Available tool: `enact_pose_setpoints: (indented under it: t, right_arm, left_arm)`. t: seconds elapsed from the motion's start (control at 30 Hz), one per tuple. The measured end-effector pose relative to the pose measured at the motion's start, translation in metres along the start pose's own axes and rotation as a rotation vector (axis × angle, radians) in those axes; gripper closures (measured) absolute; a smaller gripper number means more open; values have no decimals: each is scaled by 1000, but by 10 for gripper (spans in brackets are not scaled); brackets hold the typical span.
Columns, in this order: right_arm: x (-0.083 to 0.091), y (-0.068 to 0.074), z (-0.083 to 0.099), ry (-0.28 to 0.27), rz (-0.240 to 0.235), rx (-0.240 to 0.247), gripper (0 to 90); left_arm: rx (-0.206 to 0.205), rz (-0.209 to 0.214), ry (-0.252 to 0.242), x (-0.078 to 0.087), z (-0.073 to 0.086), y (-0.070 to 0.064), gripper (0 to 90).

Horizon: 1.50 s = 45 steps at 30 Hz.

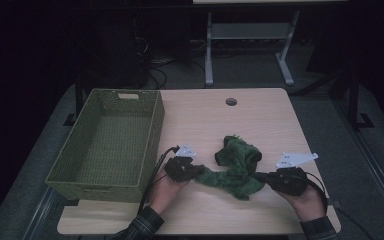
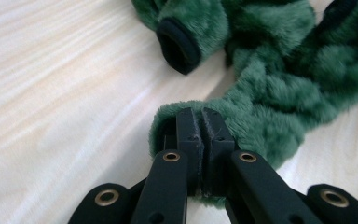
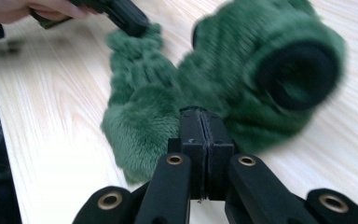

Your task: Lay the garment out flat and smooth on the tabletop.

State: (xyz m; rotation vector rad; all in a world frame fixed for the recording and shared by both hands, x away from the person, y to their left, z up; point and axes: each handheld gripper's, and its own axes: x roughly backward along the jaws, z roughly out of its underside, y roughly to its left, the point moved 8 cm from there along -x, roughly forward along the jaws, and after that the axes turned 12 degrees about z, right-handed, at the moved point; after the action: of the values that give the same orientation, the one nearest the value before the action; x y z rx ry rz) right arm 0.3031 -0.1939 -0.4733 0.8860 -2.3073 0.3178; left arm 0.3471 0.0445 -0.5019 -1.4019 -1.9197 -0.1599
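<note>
A fuzzy dark green garment (image 1: 237,160) lies crumpled on the light wooden table (image 1: 205,115), between the two grippers. My left gripper (image 1: 200,171) is shut on its left end; in the left gripper view the jaws (image 2: 203,116) pinch a fold of the green pile (image 2: 279,88), with a dark-lined cuff (image 2: 179,44) lying beyond. My right gripper (image 1: 256,176) is shut on the garment's lower right edge. In the right gripper view its jaws (image 3: 204,116) meet at the fabric (image 3: 154,93), another dark cuff opening (image 3: 298,74) is blurred at right, and the left gripper (image 3: 133,21) bites the far end.
An empty green woven basket (image 1: 152,135) stands at the table's left side, overhanging the edge. A round cable hole (image 1: 231,101) sits near the table's far edge. Bare tabletop lies behind and to the right of the garment. A desk frame (image 1: 250,35) stands on the floor beyond.
</note>
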Motion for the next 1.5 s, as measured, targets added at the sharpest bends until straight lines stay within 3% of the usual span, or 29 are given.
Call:
enact_pose_setpoints:
  t: [0.27,0.4,0.57,0.67,0.83,1.0,1.2,1.3,1.33,1.43,1.5]
  right_arm:
    - [11,-3,37,44,10,-45,881]
    - [15,-5,51,62,23,-60,852]
    - [22,-16,60,74,71,-76,752]
    - [27,-24,55,48,90,-98,727]
    - [22,-30,26,-13,83,-100,685]
    - [9,-29,1,-31,63,-95,625]
    - [-11,-31,-16,-13,62,-83,611]
    - [-17,-32,-19,-3,65,-76,634]
    - [-22,-33,-21,-1,66,-70,718]
    - [-25,-35,-23,-7,74,-66,811]
    - [-27,-36,-24,-5,69,-65,828]
  left_arm:
    - [36,64,20,-1,21,-17,868]
    - [28,81,23,-1,24,-24,847]
    - [21,46,-22,9,17,-23,721]
    - [22,30,-53,13,9,-19,657]
    - [-3,10,-56,9,-7,-9,591]
    - [-28,9,-54,-4,-22,3,502]
    - [-56,22,-34,-24,-32,12,442]
    - [-61,31,-31,-30,-34,15,456]
    - [-59,33,-27,-33,-34,16,497]
    - [-57,90,-6,-43,-33,17,726]
    - [-59,90,-8,-43,-35,16,819]
